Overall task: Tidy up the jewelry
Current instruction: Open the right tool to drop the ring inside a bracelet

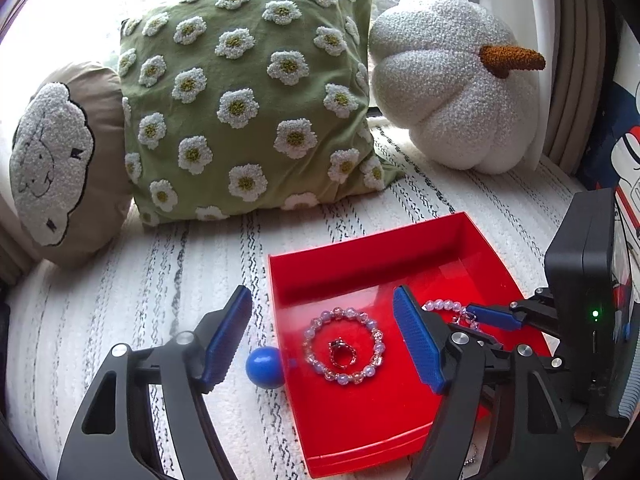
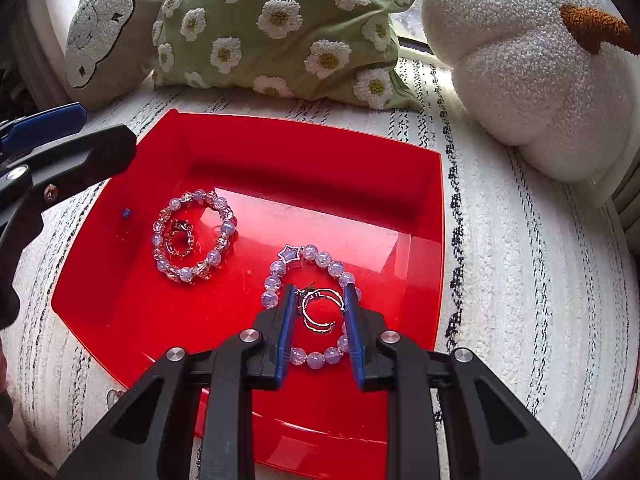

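The right gripper [image 2: 319, 312] has its blue-padded fingers [image 2: 285, 328] set a narrow way apart over the near right part of a red tray [image 2: 120, 300]; between them lies a silver ring [image 2: 322, 312], and whether the pads touch it cannot be told; the ring sits inside a beaded bracelet with a star charm [image 2: 308, 258], whose pale lilac beads curve round both fingertips and lie flat on the tray floor.

The left gripper [image 1: 320, 336] stands spread wide, one finger [image 1: 226, 336] outside the tray's left wall and the other [image 1: 418, 340] over the tray's middle, holding nothing; between them, on the tray floor, lies a second beaded bracelet [image 1: 343, 346] with a small dark-stoned ring [image 1: 342, 354] resting within its circle; just outside the left wall a blue ball [image 1: 265, 367] touches the tray.

The tray rests on a white rug with black wavy stripes [image 2: 520, 280]; behind it, well apart, a green daisy cushion [image 1: 248, 96] leans upright, a beige cushion with a fleecy sheep face [image 1: 56, 160] to its left and a white pumpkin-shaped pillow with a brown stem [image 1: 452, 84] to its right, all against a bright window.
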`<state>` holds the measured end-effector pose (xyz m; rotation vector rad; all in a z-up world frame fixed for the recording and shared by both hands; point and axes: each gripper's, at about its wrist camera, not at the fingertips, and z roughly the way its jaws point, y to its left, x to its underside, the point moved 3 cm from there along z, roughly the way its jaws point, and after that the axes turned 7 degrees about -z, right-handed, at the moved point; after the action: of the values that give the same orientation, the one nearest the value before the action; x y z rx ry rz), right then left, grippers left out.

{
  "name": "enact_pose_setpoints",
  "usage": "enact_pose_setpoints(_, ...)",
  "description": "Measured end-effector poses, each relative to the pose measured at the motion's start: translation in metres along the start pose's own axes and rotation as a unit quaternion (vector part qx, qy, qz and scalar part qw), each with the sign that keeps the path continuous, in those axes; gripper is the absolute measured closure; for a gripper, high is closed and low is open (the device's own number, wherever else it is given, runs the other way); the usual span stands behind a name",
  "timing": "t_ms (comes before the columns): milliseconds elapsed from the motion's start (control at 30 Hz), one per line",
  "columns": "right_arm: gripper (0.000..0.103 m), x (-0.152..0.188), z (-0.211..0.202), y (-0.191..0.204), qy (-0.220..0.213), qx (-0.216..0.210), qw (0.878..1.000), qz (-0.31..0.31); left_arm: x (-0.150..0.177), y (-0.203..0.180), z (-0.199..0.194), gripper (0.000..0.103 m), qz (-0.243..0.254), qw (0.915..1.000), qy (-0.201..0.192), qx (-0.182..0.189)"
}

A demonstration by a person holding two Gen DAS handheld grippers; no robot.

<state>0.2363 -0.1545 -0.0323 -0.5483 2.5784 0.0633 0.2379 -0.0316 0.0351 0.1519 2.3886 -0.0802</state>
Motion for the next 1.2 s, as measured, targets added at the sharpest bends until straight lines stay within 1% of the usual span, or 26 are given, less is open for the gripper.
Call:
enact_pose_setpoints(300,0.078,0.000,-0.001,-0.001,-0.003,0.003,1.000,0.001,-0.003,0.007,-0.002,0.034,-0.008,1.0000,-0.002,-0.004)
enact_pose_setpoints(333,0.077,0.000,-0.002,-0.002,-0.004,0.004,1.000,0.002,-0.003,0.008,-0.002,0.034,-0.009,0.9999,-0.003,-0.005)
enact_pose_setpoints(400,0.065,0.000,-0.004,-0.002,-0.009,0.007,1.000,0.003,-0.004,0.008,-0.002,0.034,-0.010,0.9999,-0.004,-0.005)
enact_pose_setpoints(600,0.065,-0.001,-0.011,-0.002,-0.017,0.005,1.000,0.004,-0.004,0.009,-0.004,0.034,-0.010,0.9999,-0.005,-0.007)
enact_pose_setpoints(733,0.064,0.000,-0.029,-0.003,-0.033,0.009,0.999,0.003,-0.004,0.010,-0.007,0.033,-0.014,0.9999,-0.005,-0.008)
enact_pose_setpoints(767,0.060,0.002,-0.036,-0.004,-0.040,0.011,0.999,0.003,-0.004,0.012,-0.010,0.033,-0.016,0.9998,-0.006,-0.007)
enact_pose_setpoints(800,0.052,0.004,-0.044,-0.005,-0.048,0.014,0.999,0.004,-0.003,0.013,-0.013,0.033,-0.020,0.9998,-0.007,-0.006)
enact_pose_setpoints(867,0.047,0.009,-0.061,-0.006,-0.065,0.026,0.998,0.004,-0.002,0.015,-0.020,0.033,-0.025,0.9996,-0.008,-0.001)
enact_pose_setpoints(933,0.046,0.013,-0.077,-0.006,-0.081,0.036,0.996,0.002,0.001,0.017,-0.030,0.032,-0.029,0.9995,-0.008,0.001)
enact_pose_setpoints(967,0.043,0.015,-0.085,-0.007,-0.089,0.037,0.995,0.003,0.003,0.018,-0.035,0.030,-0.030,0.9995,-0.009,0.002)
enact_pose_setpoints(1000,0.036,0.017,-0.094,-0.007,-0.098,0.038,0.994,0.005,0.007,0.018,-0.040,0.027,-0.031,0.9995,-0.011,0.002)
enact_pose_setpoints(1033,0.033,0.019,-0.102,-0.006,-0.108,0.040,0.993,0.007,0.010,0.018,-0.046,0.026,-0.029,0.9995,-0.013,0.004)
enact_pose_setpoints(1100,0.022,0.026,-0.117,-0.003,-0.130,0.044,0.991,0.007,0.019,0.018,-0.057,0.023,-0.027,0.9995,-0.017,0.010)
enact_pose_setpoints(1133,0.020,0.031,-0.123,-0.001,-0.138,0.045,0.989,0.006,0.025,0.018,-0.062,0.020,-0.029,0.9994,-0.017,0.012)
enact_pose_setpoints(1200,0.013,0.042,-0.133,0.003,-0.151,0.045,0.988,0.007,0.035,0.020,-0.071,0.019,-0.036,0.9990,-0.019,0.019)
